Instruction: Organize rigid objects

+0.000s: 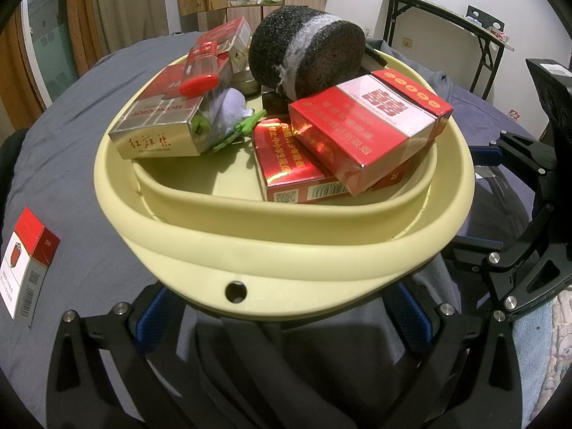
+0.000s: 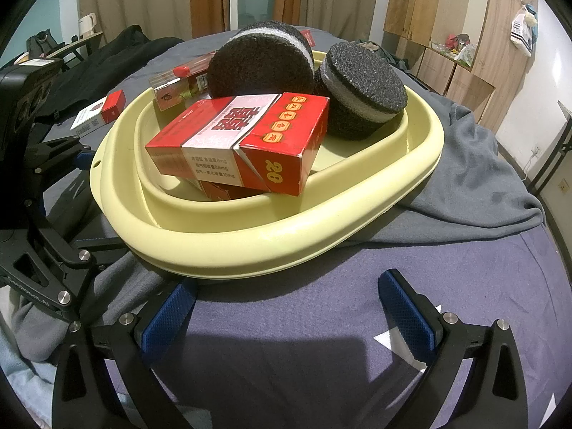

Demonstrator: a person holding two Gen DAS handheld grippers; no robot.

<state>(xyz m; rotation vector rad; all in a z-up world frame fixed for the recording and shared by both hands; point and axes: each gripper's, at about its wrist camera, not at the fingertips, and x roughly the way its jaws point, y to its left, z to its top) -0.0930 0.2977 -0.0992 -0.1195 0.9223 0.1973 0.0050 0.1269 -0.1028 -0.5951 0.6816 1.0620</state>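
A cream plastic basin (image 1: pixel 286 246) (image 2: pixel 286 239) sits on the grey bedsheet. Piled in it are a red cigarette pack (image 1: pixel 368 132) (image 2: pixel 243 143) lying over another red pack (image 1: pixel 289 171), a silver pack (image 1: pixel 161 121), a red-capped clear lighter (image 1: pixel 202 68) and two black foam discs (image 1: pixel 307 53) (image 2: pixel 361 89). My left gripper (image 1: pixel 282 318) (image 2: pixel 91 200) is open, its blue pads either side of the basin's holed tab (image 1: pixel 236 291), just under the rim. My right gripper (image 2: pixel 286 307) (image 1: pixel 472 200) is open at the basin's other side, and its left pad (image 2: pixel 168 314) tucks under the rim.
A red and white cigarette pack (image 1: pixel 28 264) (image 2: pixel 98 114) lies on the sheet outside the basin. A rumpled grey blanket (image 2: pixel 482 178) lies by the basin. A folding table (image 1: pixel 447 18), wooden cupboards (image 2: pixel 447 18) and curtains stand around the bed.
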